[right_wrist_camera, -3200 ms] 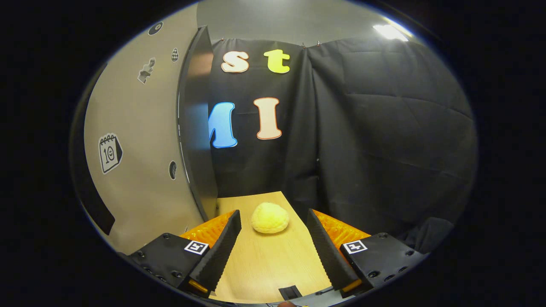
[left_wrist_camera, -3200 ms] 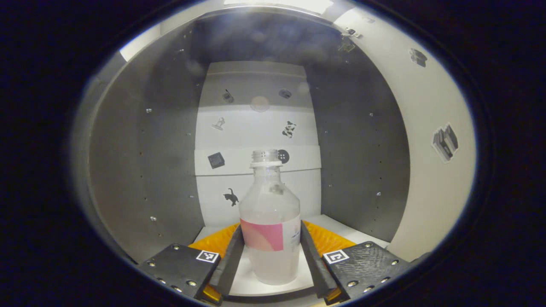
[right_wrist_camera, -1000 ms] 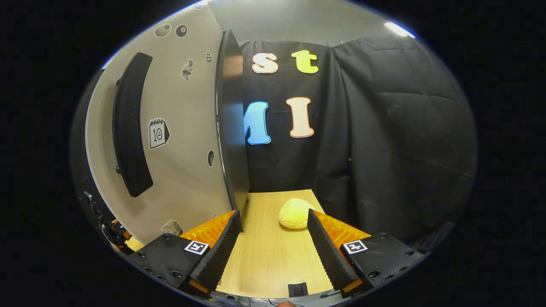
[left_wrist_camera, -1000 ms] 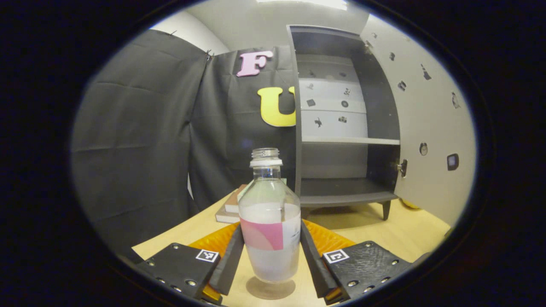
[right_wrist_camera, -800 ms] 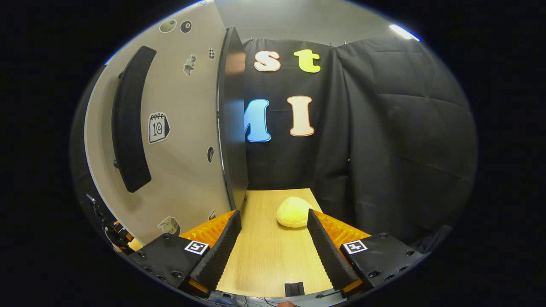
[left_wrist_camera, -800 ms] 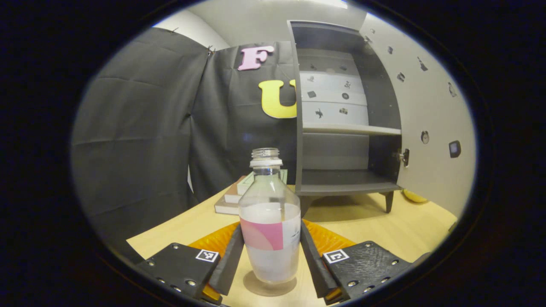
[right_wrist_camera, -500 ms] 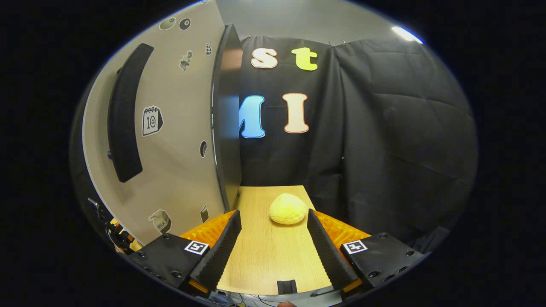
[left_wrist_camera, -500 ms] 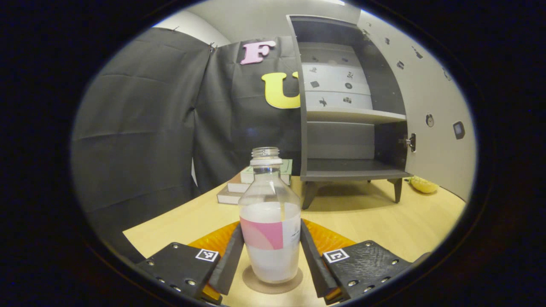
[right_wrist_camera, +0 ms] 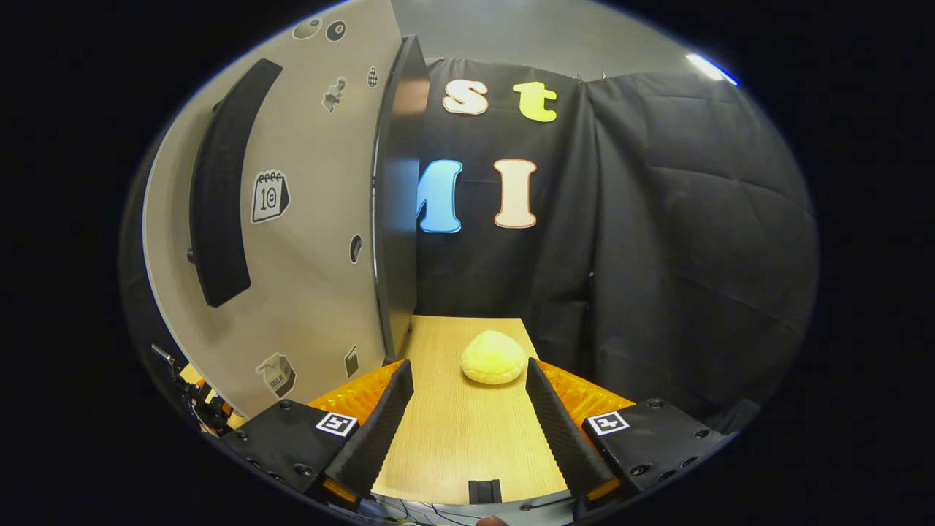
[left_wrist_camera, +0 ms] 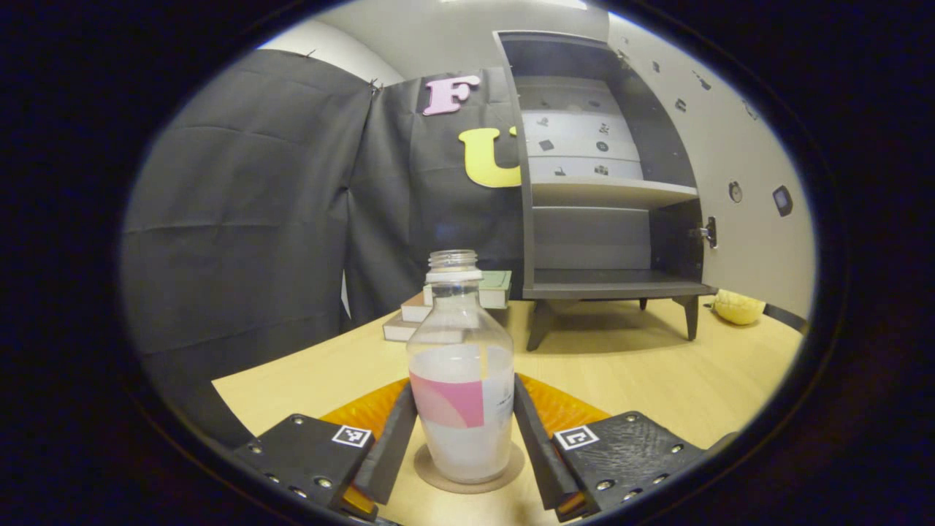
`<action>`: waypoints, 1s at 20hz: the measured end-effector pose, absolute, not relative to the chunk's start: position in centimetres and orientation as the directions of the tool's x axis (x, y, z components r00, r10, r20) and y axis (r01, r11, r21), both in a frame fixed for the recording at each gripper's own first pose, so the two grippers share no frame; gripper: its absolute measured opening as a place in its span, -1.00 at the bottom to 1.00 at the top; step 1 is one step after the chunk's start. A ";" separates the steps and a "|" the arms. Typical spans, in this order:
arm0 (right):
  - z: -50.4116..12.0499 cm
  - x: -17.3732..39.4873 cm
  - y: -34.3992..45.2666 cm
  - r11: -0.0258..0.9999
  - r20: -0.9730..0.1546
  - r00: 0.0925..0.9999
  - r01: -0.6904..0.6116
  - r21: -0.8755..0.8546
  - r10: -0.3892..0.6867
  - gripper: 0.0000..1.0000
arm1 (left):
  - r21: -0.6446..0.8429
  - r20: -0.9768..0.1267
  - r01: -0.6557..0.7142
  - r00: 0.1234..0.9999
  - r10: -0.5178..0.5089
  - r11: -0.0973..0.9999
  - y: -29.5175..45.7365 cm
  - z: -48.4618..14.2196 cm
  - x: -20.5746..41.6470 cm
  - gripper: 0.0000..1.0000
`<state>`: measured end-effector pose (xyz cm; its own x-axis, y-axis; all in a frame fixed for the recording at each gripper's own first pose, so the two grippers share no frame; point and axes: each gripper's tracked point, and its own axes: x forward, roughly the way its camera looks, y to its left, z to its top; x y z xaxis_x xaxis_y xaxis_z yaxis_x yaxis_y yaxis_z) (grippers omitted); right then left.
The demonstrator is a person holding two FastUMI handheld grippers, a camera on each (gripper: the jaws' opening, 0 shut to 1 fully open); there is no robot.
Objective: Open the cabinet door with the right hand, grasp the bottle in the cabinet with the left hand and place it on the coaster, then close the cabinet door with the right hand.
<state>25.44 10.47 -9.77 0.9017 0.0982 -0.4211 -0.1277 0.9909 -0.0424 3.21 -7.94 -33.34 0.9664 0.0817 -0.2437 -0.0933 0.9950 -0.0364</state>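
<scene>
The bottle (left_wrist_camera: 462,380) stands upright over the round coaster (left_wrist_camera: 469,473) on the table (left_wrist_camera: 643,380), its base apparently resting on the disc and roughly centred, though the bottom edge is hard to read, so contact is a guess. The left gripper (left_wrist_camera: 464,431) has both fingers pressed on the bottle's sides at label height, closed around it. The step in hand is the release. To do it well, make sure the base sits flat on the coaster before letting go, open the fingers evenly so neither drags the bottle sideways, then draw the gripper straight back and low so it clears the label without tipping the bottle.

Beyond it the cabinet (left_wrist_camera: 606,219) stands with its door (left_wrist_camera: 752,183) swung wide; books (left_wrist_camera: 438,310) lie stacked to its left and a yellow lump (left_wrist_camera: 738,307) sits past its right leg. In the right gripper view the right gripper (right_wrist_camera: 464,416) is spread wide with nothing between its fingers, hanging over bare table just beside the door (right_wrist_camera: 292,219), whose dark handle (right_wrist_camera: 223,183) is up to the left; the yellow lump (right_wrist_camera: 493,358) lies ahead.

Three seconds ago the bottle sat on the cabinet shelf, already clamped. Since then it has been carried out and lowered; a second ago the coaster was barely visible under it, now its rim rings the base. The right gripper has hardly shifted, staying open by the door.
</scene>
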 end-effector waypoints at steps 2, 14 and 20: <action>-10.3 25.4 10.8 0.989 -0.433 0.895 -0.139 -0.045 0.106 0.89 | -0.026 -0.273 -0.094 0.958 0.083 0.995 -8.1 -34.1 2.9 0.51; -9.8 25.5 11.4 0.986 -0.411 0.901 -0.164 -0.023 0.140 1.00 | -0.019 -0.204 -0.088 0.975 0.083 0.996 -7.4 -26.4 4.1 0.63; -8.9 25.7 11.2 0.985 -0.379 0.911 -0.174 0.009 0.165 1.00 | 0.025 -0.128 -0.114 0.985 0.117 0.993 -6.1 -18.9 4.9 0.57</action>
